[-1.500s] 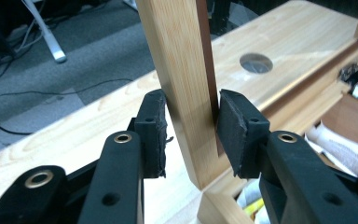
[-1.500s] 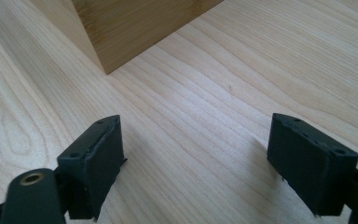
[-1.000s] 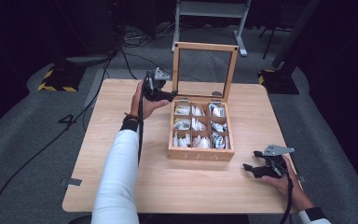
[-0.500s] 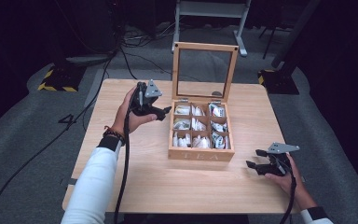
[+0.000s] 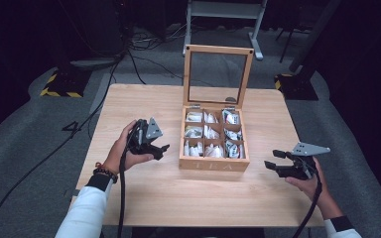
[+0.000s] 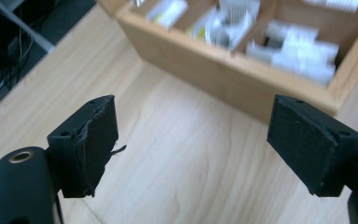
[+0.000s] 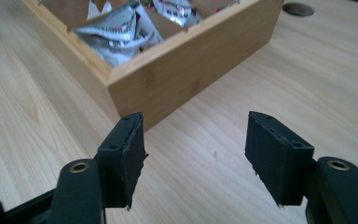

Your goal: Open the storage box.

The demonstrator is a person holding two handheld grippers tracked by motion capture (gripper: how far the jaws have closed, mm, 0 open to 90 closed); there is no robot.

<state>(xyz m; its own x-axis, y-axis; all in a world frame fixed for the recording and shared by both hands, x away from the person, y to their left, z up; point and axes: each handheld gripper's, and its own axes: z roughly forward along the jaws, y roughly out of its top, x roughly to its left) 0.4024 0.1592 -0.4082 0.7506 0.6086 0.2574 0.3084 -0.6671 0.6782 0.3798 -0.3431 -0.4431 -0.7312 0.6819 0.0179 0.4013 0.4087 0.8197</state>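
Nearest the desk's near edge, the right hand-held gripper (image 5: 277, 165) hovers by the near right corner with its jaws parted and nothing between them; they have just been closing from a wider gape, and it has lifted slightly since a second ago. The left hand-held gripper (image 5: 156, 148) has come away from the lid's left side, where it was a second ago, toward the near left of the desk (image 5: 144, 104), and now rests just left of the tea box (image 5: 213, 163), its jaws open and empty. That retreat suggests the lid-opening step is done, and the sachets inside can be reached next. The tea box sits around the middle of the desk, a little right of centre, its long axis running from the near edge toward the far edge. At its far side the glass lid (image 5: 218, 74) stands upright on its hinges, its pane facing the person.
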